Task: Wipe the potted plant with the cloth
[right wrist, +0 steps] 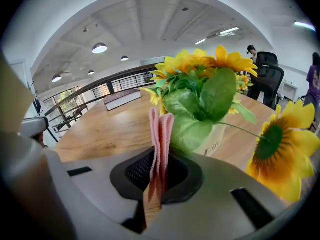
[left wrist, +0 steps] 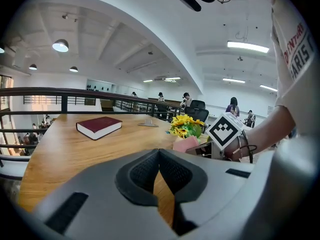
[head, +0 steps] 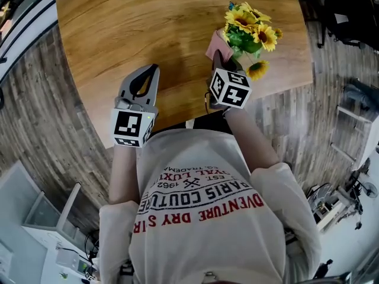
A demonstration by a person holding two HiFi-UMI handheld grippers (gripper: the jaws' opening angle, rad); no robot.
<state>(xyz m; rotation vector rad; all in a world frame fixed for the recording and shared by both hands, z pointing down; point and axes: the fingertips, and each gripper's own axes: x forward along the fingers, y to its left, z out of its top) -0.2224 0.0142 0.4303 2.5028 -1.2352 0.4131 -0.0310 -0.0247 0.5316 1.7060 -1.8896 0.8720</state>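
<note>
Near the right end of the tabletop's (head: 148,16) near edge stands the potted plant (head: 247,35), with sunflowers (head: 243,19) above green leaves. The right tool (head: 218,58) is clamped on a folded pink cloth (right wrist: 160,129), which stands up from the jaws just beside a broad leaf (right wrist: 217,96); whether they touch I cannot tell. The left tool (head: 153,70) hovers over the near edge, jaws closed on nothing, well apart from the plant. By my reading the cloth is in hand and brought close, while the wiping itself is left to do.
</note>
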